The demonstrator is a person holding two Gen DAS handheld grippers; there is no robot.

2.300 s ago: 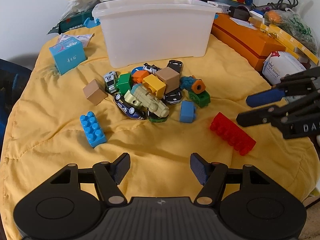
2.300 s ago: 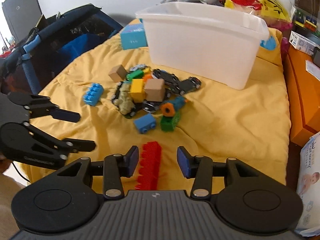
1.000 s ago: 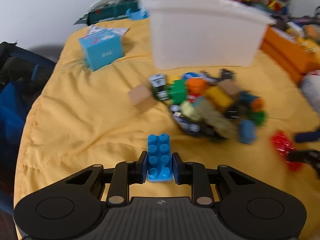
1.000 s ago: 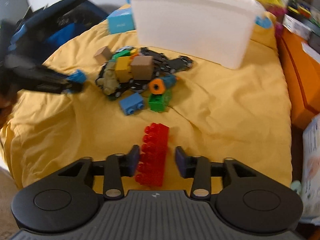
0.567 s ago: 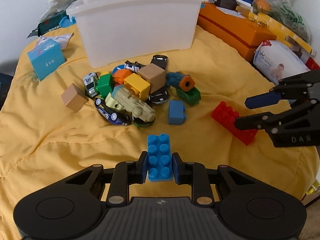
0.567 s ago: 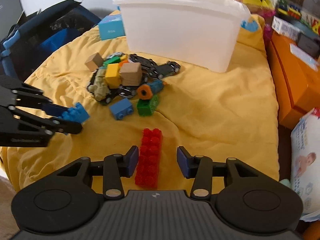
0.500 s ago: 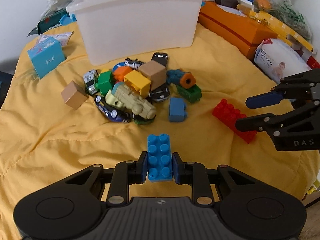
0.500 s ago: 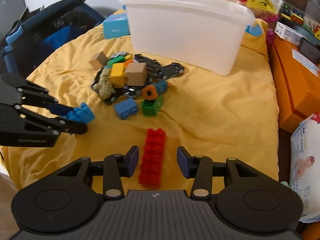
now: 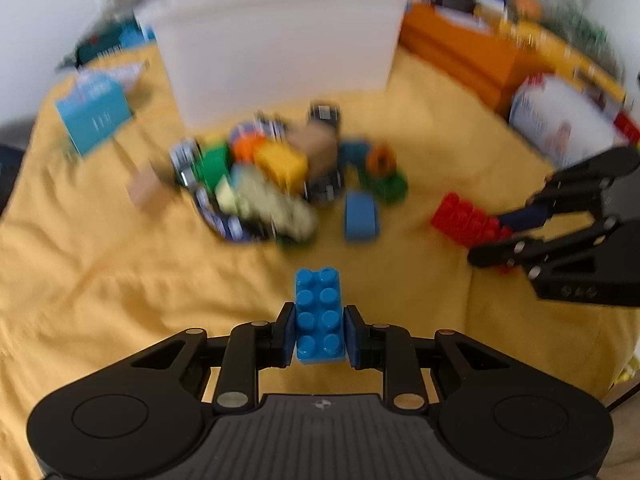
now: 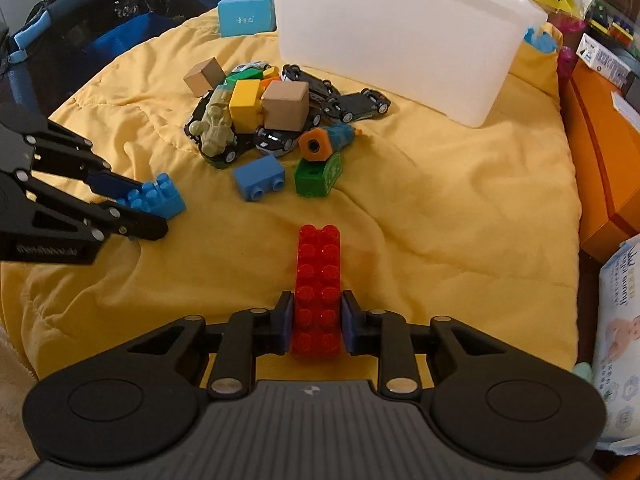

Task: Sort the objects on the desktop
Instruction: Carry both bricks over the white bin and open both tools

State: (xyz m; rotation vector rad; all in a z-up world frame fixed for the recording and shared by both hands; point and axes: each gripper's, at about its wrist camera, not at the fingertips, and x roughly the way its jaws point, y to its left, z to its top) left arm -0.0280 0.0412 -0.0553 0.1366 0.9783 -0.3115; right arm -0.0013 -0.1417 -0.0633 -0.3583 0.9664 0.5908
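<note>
Left tongs [image 9: 319, 330] clamp the blue brick [image 9: 320, 314] near the toy pile [image 10: 256, 116]; right tongs [image 10: 316, 322] grip the red brick's [image 10: 318, 288] near end; both likely light, rigid, best pinched across flat sides.

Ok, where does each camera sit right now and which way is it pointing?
Left wrist: on the left gripper, looking across the yellow blanket toward the white bin; its jaws clamp the blue brick.
Right wrist: on the right gripper, facing the same bin from the other side; its jaws clamp the red brick.
Shared: the toy pile, the bin, and each view shows the other gripper.
</note>
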